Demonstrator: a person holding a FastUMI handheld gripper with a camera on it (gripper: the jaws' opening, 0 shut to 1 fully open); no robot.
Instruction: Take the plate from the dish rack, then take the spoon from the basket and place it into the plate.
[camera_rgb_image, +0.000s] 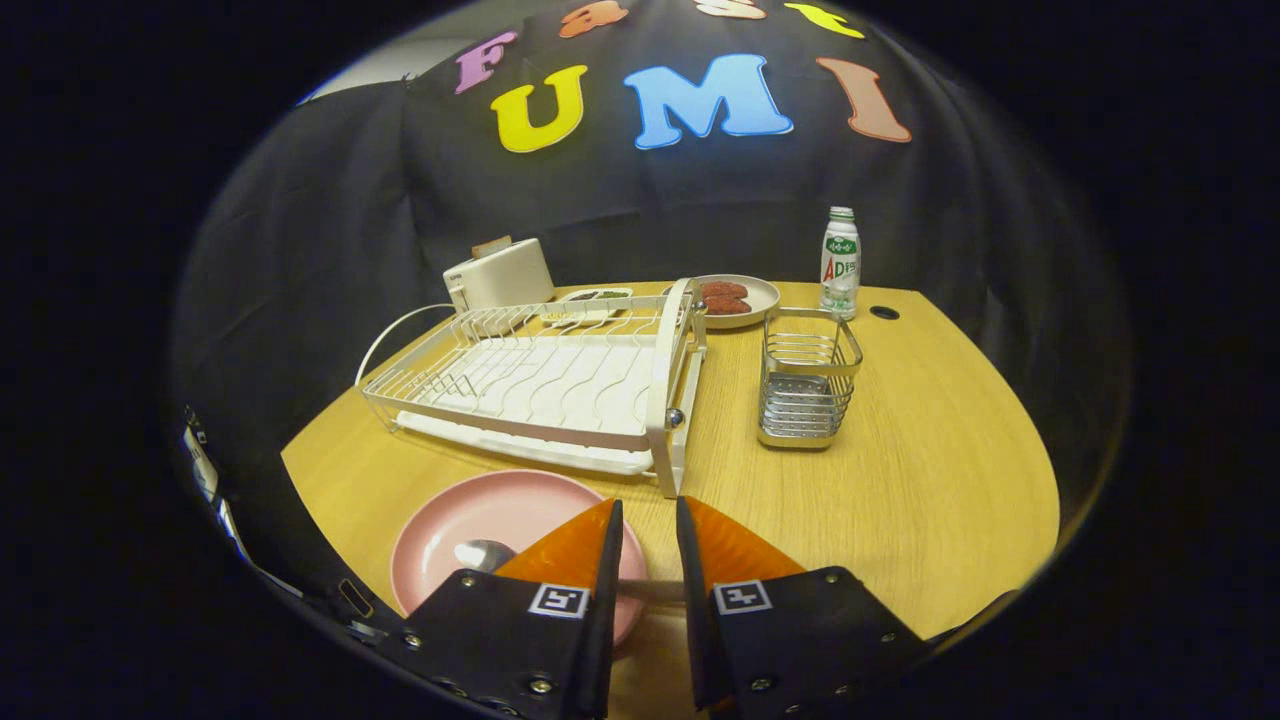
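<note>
A pink plate (470, 520) lies flat on the wooden table (900, 480), in front of the white dish rack (540, 375). The spoon (485, 553) rests in the plate. Its bowl shows just left of my left finger, and its handle runs crosswise under the fingers and across the gap between them. My gripper (650, 520) hovers over the plate's right rim. Its orange fingers (570, 550) are a little apart and do not press on the handle. The wire basket (808, 378) stands beyond the fingers, to the right of the rack, with nothing in it.
A white toaster (500, 272) stands behind the rack. Next to it are a small tray (592, 297) and a plate of red patties (735, 297). A small bottle (840, 262) stands behind the basket. Bare tabletop stretches right of the fingers.
</note>
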